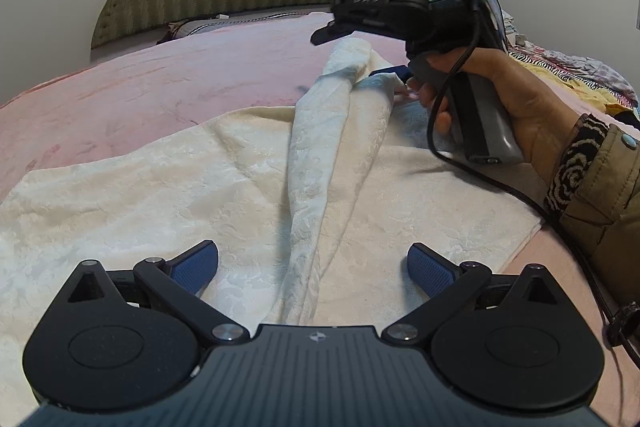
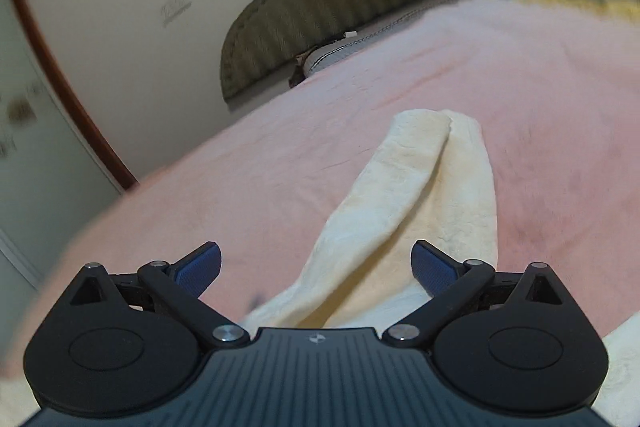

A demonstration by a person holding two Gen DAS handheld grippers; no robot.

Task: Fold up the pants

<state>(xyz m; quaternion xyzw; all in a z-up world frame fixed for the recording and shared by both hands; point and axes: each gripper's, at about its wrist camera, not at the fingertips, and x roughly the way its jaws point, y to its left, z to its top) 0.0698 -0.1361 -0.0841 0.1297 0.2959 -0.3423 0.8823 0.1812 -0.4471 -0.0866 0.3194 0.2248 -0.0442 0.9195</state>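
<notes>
Both the left gripper and right gripper are held with jaws spread; the pants, bunched mid-bed, could be grabbed unevenly.

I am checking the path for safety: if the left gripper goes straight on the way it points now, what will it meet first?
Most likely the raised fold of the cream pants, which runs between the open left gripper fingers. It points downward at the cloth on the pink blanket. Depth is unclear.

Pink-covered bed filling mid-frame; cream pants spread flat across lower half, one leg folded up centre; pillow under headboard, heaped clothes far right
</notes>
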